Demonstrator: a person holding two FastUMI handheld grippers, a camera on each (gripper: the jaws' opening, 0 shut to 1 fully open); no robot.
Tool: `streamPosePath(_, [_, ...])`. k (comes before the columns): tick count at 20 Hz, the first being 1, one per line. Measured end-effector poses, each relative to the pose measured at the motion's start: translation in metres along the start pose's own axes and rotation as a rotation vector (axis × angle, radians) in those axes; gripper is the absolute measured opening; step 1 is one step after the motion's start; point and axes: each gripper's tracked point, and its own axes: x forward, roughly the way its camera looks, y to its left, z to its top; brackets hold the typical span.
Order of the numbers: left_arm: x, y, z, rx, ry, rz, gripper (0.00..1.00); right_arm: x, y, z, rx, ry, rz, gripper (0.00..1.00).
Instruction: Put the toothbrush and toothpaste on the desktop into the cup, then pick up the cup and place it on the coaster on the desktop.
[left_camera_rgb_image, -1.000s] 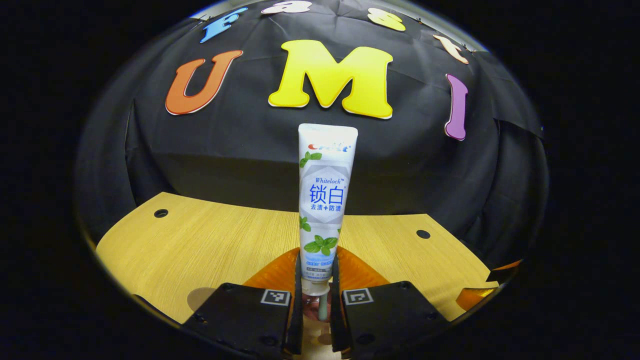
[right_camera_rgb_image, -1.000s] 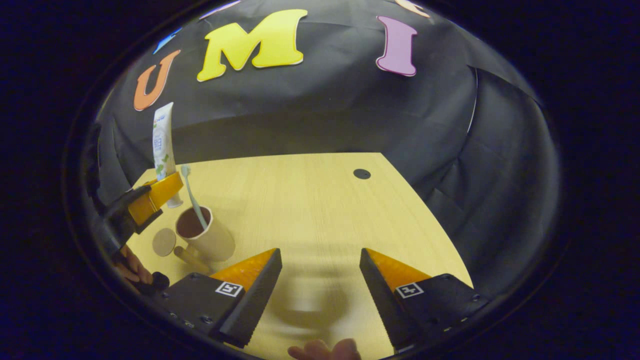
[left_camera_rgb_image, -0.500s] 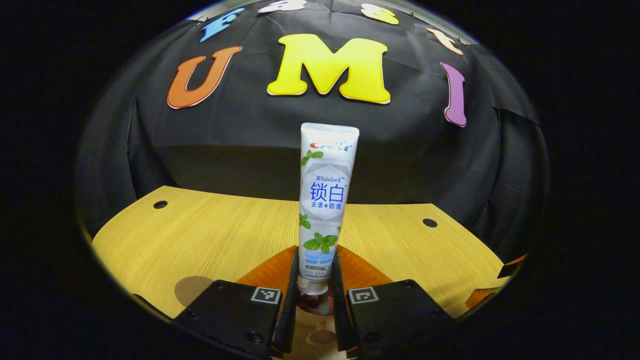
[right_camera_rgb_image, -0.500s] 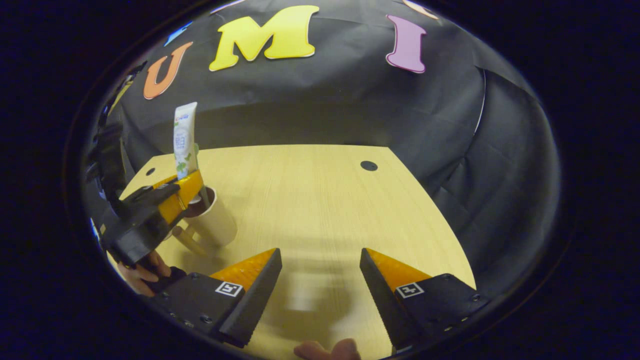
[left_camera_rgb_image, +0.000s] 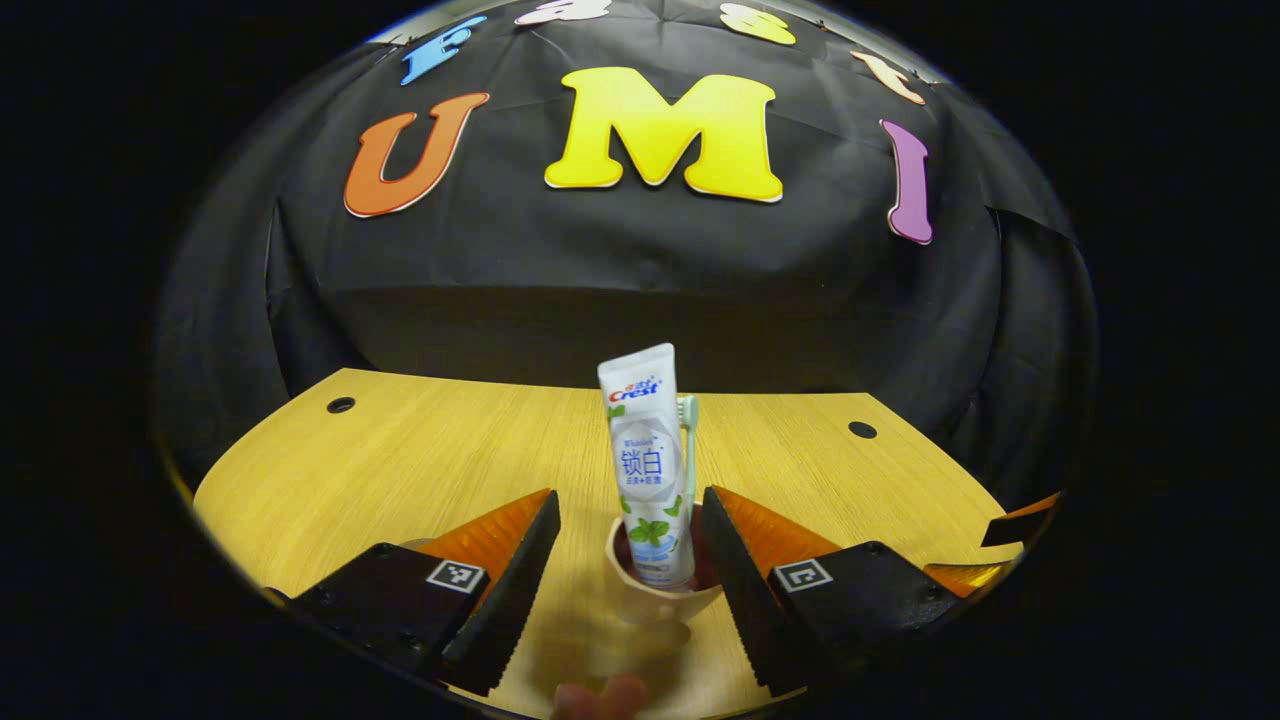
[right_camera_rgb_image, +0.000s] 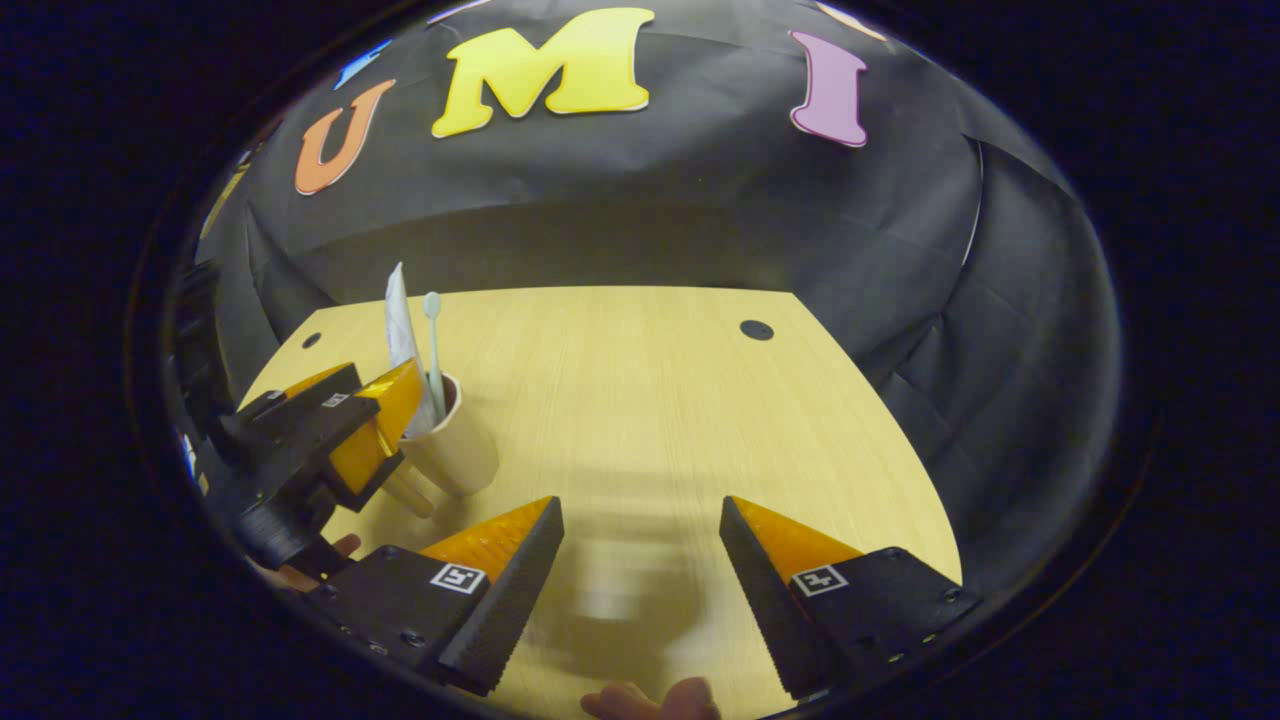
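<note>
toothpaste (left_camera_rgb_image: 648, 480) stands in cup (left_camera_rgb_image: 660, 598), tool (left_camera_rgb_image: 628, 545) spread.

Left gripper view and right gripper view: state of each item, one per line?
toothpaste: upright in the cup, released
toothbrush: standing in the cup, head up
cup: upright on the desk, holding both items, not yet on a coaster
left gripper: open, fingers either side of the cup, not touching it
right gripper: open, holding nothing, over bare desk
desk: bare in front of the right gripper
</note>
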Motion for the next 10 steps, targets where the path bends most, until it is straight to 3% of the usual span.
streamPosePath(3, [-0.025,0.027,0.020,0.002,-0.013,0.031,0.92,-0.008,0.023,0.009,0.027,0.023,0.033,0.93])
streamPosePath(10, [-0.076,0.114,0.064,0.007,-0.039,0.123,0.92,-0.011,0.120,0.016,0.148,0.263,0.189,0.93])
